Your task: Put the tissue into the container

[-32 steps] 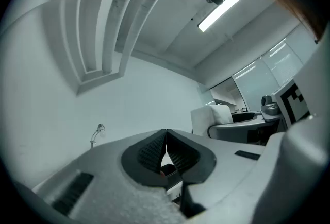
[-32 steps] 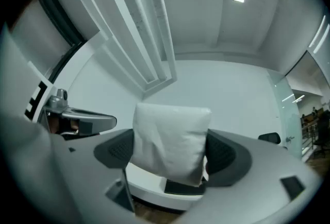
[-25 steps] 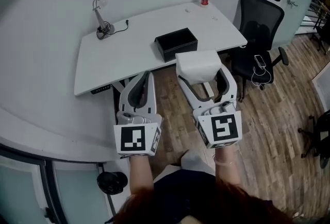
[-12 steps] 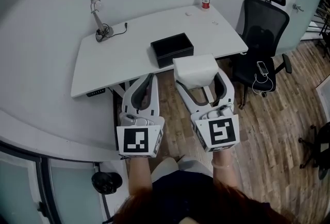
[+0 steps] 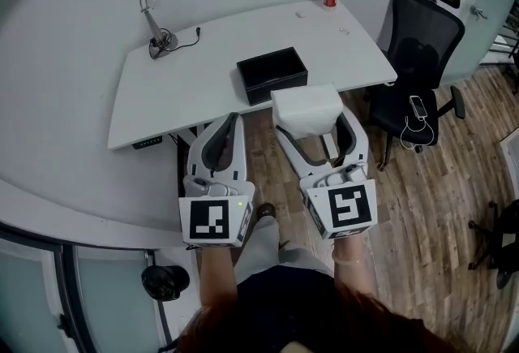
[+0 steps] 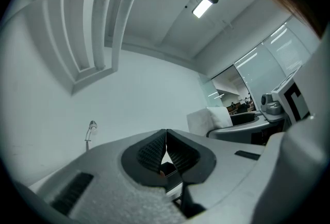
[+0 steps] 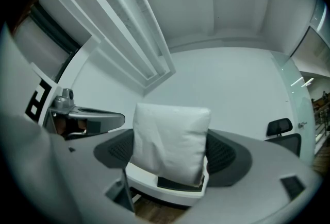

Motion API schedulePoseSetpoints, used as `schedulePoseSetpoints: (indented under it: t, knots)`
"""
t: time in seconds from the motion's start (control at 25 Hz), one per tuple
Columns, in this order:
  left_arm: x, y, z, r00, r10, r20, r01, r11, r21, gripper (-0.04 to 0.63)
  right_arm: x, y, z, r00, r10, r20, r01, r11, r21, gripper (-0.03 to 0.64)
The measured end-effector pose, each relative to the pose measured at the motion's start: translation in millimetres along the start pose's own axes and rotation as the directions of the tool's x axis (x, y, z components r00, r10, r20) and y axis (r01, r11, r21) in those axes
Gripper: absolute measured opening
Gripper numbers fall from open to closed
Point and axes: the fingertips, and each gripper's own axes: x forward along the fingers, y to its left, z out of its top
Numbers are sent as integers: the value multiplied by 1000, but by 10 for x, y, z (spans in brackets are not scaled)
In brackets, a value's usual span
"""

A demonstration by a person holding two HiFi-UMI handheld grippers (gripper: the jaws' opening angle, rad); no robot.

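The right gripper (image 5: 318, 131) gripped a white tissue pack (image 5: 306, 110) between its jaws, near the black container (image 5: 272, 74) on the white desk (image 5: 186, 92). The left gripper (image 5: 225, 139) hung beside it, jaws closed, empty.

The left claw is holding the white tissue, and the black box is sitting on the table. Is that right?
Not quite. The right claw is holding the white tissue, as the right gripper view shows. The left claw is shut with nothing in it. The black box is sitting on the table.
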Motion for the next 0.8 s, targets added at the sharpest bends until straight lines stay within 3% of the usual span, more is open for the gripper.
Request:
schedulePoseSetpoints:
  t: [0.8]
  knots:
    - [789,548,-328,1000,-3,19,4,1000,-23,26,962,-147,-253,999,10,-43,-12,999,-44,407]
